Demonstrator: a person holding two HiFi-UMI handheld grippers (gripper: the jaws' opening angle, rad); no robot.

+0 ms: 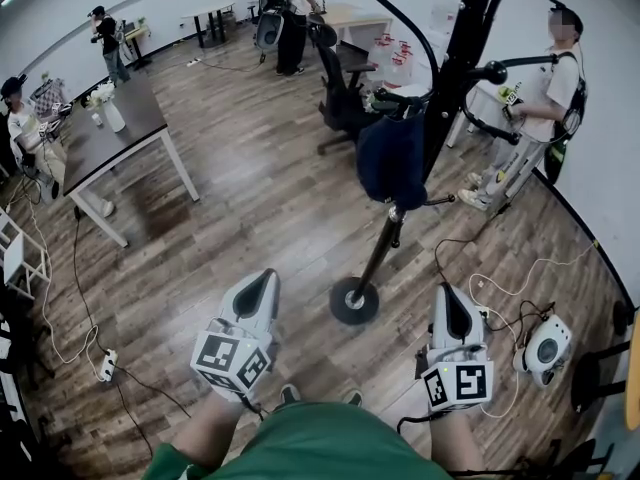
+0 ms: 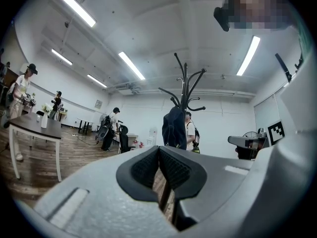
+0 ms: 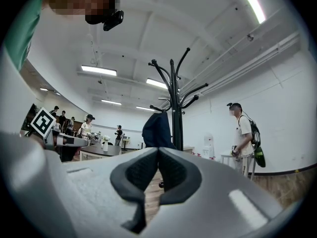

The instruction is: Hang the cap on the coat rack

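Note:
A dark navy cap [image 1: 391, 158] hangs on a hook of the black coat rack [image 1: 455, 78], whose round base [image 1: 354, 301] stands on the wood floor. My left gripper [image 1: 262, 280] and right gripper [image 1: 452, 293] are held low near my body, short of the rack, apart from the cap. In the left gripper view the left gripper [image 2: 159, 155] is shut with nothing in it, and the cap [image 2: 174, 128] hangs on the rack [image 2: 184, 83] ahead. The right gripper [image 3: 158, 155] is also shut and empty, facing the cap [image 3: 157, 130] on the rack [image 3: 174, 103].
A dark table [image 1: 120, 128] stands at the left and an office chair [image 1: 340, 88] behind the rack. A person [image 1: 540, 98] stands to the right of the rack, others farther back. Cables, a power strip [image 1: 105, 365] and a white device [image 1: 545, 348] lie on the floor.

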